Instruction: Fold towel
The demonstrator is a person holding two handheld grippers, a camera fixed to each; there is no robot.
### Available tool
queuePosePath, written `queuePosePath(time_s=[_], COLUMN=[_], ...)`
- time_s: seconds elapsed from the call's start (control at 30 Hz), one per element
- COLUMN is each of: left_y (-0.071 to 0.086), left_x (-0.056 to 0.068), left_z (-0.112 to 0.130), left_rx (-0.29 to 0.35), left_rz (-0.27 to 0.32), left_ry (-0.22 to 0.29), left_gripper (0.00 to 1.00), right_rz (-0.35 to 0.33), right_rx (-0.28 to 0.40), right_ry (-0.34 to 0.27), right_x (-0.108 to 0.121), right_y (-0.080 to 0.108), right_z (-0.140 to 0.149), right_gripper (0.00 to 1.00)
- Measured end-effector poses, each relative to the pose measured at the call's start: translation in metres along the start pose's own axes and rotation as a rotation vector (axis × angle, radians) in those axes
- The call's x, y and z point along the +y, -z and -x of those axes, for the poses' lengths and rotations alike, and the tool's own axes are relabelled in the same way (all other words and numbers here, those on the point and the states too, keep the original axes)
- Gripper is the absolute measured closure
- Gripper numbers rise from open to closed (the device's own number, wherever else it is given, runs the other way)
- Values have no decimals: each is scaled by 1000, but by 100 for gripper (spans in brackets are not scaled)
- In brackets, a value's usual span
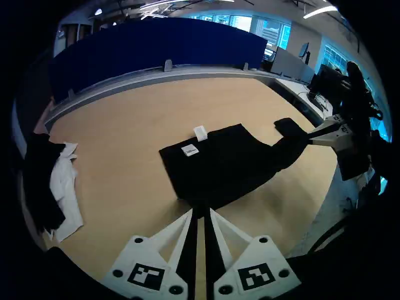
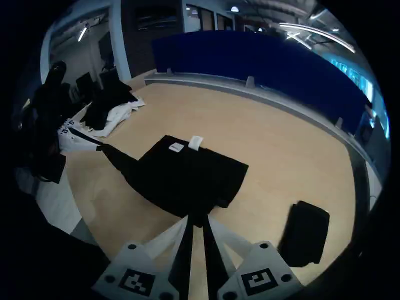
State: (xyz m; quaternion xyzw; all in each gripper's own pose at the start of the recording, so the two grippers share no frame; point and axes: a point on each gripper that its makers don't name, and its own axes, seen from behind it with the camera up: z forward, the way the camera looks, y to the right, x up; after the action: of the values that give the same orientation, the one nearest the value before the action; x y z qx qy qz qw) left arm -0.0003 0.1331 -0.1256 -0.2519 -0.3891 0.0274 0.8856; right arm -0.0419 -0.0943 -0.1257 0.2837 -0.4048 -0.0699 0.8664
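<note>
Towel (image 1: 225, 160), black, two white tags (image 1: 190, 150) by its far edge: where do we log it? — N1

Centre of frame in both views. It lies mostly flat on the tan surface (image 1: 125, 120), with the two near corners drawn up to the grippers. — N2

Grippers? — N1

Left gripper (image 1: 200, 210), bottom centre of the left gripper view: fingers drawn together with black cloth at the tips, so we note it clenched on one near corner. Right gripper (image 2: 197, 217), bottom centre of its own view: the same, pinching the other near corner. Each also appears at the side of the other's frame, with a stretched peak of cloth running to it. — N2

Progress? — N1

Early, by our reading. We see no finished crease, and it looks like one layer, as far as black on black lets us tell. Both near corners are grasped. What is left is carrying that edge over to the tagged edge, then probably another halving. — N2

Orientation? — N1

Long axis runs along the line between the two grippers: lower centre to right of frame in the left gripper view, left to lower centre in the right one. Short axis points away from us, toward the blue partition (image 2: 260, 60). — N2

Anything else? — N1

A heap of black and white cloths (image 1: 57, 185) at left of frame, well apart. A folded black cloth (image 2: 305, 232) at lower right in the right gripper view. — N2
</note>
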Motion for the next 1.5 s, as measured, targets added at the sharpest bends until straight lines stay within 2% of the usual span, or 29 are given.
queuePosePath(time_s=[0.3,0.57,0.77,1.07,1.5], left_y=[-14,-39,-65,-106,-132], left_x=[-10,-26,-39,-50,-58], left_z=[-16,-42,-54,-56,-47], left_rx=[24,56,63,47,24], left_rz=[-18,-39,-55,-50,-64], left_ry=[-1,-12,-28,-14,-45], left_gripper=[91,91,91,91,91], right_rz=[19,42,43,64,73], right_rx=[-10,-4,-12,-38,-45], right_ry=[3,1,-12,-56,-107], right_x=[11,33,49,72,82], right_y=[-15,-44,-70,-101,-125], right_z=[-8,-26,-34,-28,-20], right_gripper=[87,87,87,87,86])
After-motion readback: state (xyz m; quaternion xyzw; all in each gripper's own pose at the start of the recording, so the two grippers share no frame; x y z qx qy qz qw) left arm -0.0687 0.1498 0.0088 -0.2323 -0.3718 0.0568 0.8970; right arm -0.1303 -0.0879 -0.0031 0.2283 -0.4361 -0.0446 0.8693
